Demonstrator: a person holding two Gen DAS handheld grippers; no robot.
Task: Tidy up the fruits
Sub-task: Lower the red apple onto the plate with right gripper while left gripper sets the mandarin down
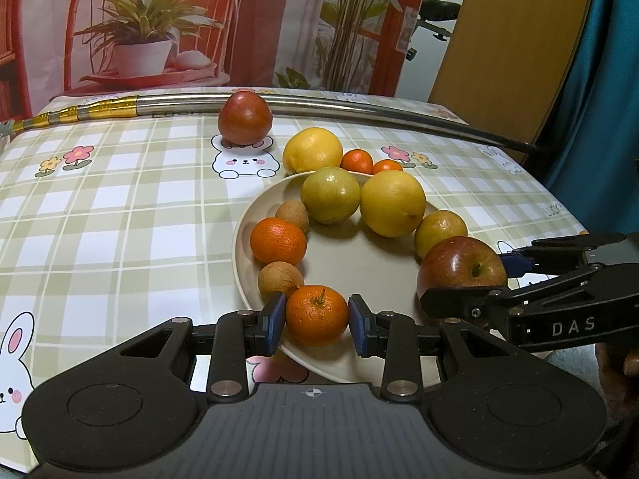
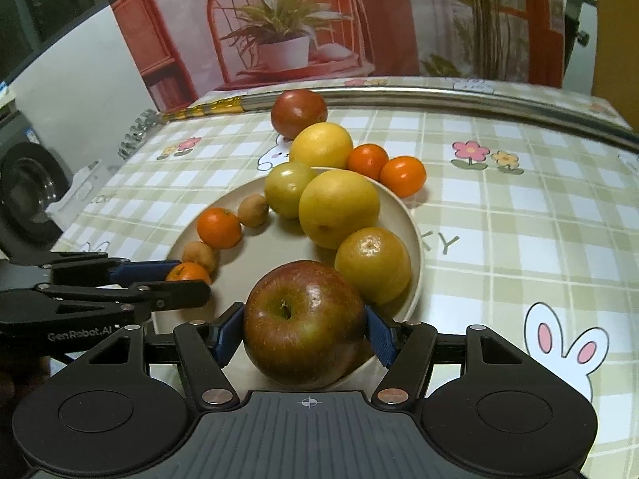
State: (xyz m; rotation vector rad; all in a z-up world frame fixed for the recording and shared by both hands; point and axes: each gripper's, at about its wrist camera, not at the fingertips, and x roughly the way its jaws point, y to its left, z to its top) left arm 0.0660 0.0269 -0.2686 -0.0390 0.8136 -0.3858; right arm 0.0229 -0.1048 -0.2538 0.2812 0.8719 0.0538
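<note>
Both grippers working the near rim of the plate (image 1: 243, 239) at once. My left gripper (image 1: 316, 319) has its 2 blue pads against either side of a small tangerine (image 1: 316, 314), stem up, sitting at the plate's near edge; pads look to be touching the skin, so I read it as clamped on the fruit. My right gripper (image 2: 305, 329) is clamped on the red-green apple (image 2: 304, 321), stem dimple facing the camera, the apple resting on or just above the near-right rim; I cannot tell which. Fruit on the plate runs in an arc round the rim: 2 brown fruits, another tangerine (image 1: 278, 240), a green-yellow citrus (image 1: 330, 195), a large lemon (image 1: 392, 203), a dull yellow citrus (image 1: 440, 229). My judgement: the 2 held pieces are meant to close that ring, which explains why each is gripped across its widest part and kept low and level, so it sets down without rolling. Centre of the plate bare. Off the plate, on the checked tablecloth (image 1: 120, 207): a dark red fruit (image 1: 245, 118) by the metal rail (image 1: 359, 107), a yellow citrus (image 1: 312, 151) touching the far rim, 2 small tangerines just beside it. These 4 are not yet gathered. Tangerine lies squarely between the left fingers, near their tips; apple sits deeper between the right ones.
</note>
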